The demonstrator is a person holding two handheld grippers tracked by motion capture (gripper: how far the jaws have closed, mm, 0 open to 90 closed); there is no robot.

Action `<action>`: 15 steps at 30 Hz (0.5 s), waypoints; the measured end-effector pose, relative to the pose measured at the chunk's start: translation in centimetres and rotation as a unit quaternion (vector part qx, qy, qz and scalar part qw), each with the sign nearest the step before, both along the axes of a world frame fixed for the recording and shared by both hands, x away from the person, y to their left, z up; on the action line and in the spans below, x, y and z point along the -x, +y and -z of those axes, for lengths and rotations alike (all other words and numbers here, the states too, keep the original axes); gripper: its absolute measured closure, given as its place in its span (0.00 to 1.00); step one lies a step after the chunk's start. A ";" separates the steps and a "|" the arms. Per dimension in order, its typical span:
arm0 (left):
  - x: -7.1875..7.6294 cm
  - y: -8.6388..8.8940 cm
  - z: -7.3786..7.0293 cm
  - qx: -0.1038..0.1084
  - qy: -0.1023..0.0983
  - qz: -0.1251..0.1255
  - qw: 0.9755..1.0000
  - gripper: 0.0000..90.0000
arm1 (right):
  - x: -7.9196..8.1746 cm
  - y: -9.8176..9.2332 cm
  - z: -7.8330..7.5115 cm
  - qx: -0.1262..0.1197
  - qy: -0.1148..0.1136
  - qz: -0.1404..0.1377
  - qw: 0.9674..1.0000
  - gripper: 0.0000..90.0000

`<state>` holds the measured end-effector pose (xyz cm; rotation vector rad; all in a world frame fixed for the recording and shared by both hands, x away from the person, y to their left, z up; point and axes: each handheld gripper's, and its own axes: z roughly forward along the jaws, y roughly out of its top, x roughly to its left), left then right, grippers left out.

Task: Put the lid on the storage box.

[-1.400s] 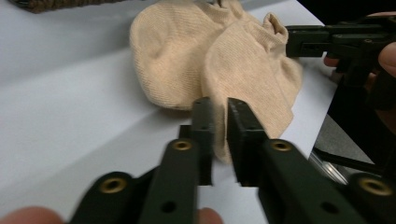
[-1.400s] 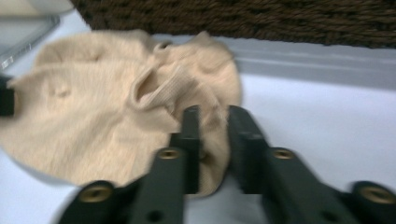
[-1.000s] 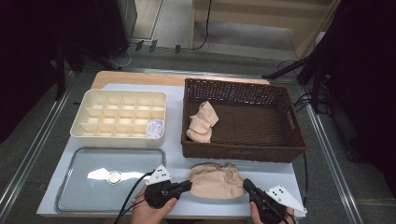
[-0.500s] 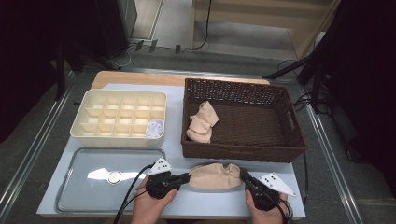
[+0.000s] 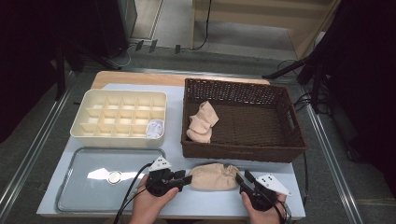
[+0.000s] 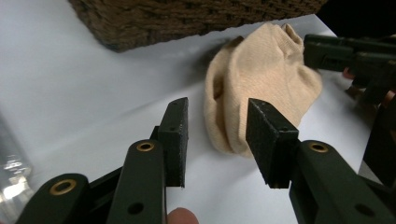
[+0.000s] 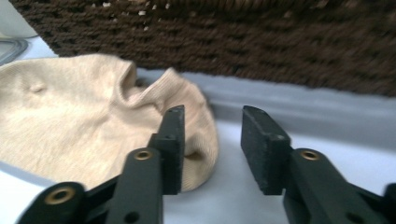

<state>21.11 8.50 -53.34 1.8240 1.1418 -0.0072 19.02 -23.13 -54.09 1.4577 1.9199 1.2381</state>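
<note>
Just in front of the brown wicker basket (image 5: 243,119), on the pale table top (image 5: 177,205), lay the beige sock (image 5: 214,176), flattened, with its long axis running parallel to the basket's near wall. That axis was what the coming move seemed to turn on, since each end of the sock pointed at one tool. The left gripper (image 5: 186,179) sat at the end farther from the basket's right corner, and the right gripper (image 5: 241,179) sat at the opposite end, so the sock lay between the two, roughly level with both.

Both pairs of jaws had just been opening. In the left gripper view the left gripper (image 6: 217,137) stood parted, with the sock (image 6: 261,79) ahead of the tips; its rounded end reached toward the gap, but the pads did not press on it. In the right gripper view the right gripper (image 7: 212,144) stood likewise parted and empty, and the sock (image 7: 84,119) lay just beside and partly behind its left-hand jaw, with the basket wall (image 7: 261,42) close behind.

Neither hand looked clearly nearer than the other. A second beige sock (image 5: 201,122) rested inside the basket, against its left side, well apart from both tools.
</note>
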 end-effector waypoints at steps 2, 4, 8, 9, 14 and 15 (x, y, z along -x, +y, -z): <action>0.0 -0.5 0.1 -0.004 0.002 0.002 1.000 0.69 | 0.1 0.4 0.2 -0.009 0.009 -0.002 1.000 0.70; -0.1 -0.8 0.2 -0.008 0.004 0.005 1.000 0.72 | 0.1 0.5 0.2 -0.017 0.012 -0.004 1.000 0.77; 0.0 -0.8 0.1 -0.008 0.013 0.013 1.000 0.91 | 0.4 0.8 0.3 -0.033 0.017 -0.012 0.999 0.90; 0.0 -0.7 0.0 -0.007 0.013 0.015 1.000 0.96 | 0.5 0.8 0.2 -0.036 0.020 -0.012 0.999 0.91; 0.6 -0.3 -0.6 0.005 0.008 0.022 1.000 0.98 | 0.9 0.3 -0.5 -0.065 0.028 -0.015 0.997 0.94; 0.8 -0.2 -0.7 0.006 0.007 0.023 1.000 0.98 | 1.1 0.2 -0.8 -0.066 0.025 -0.020 0.997 0.94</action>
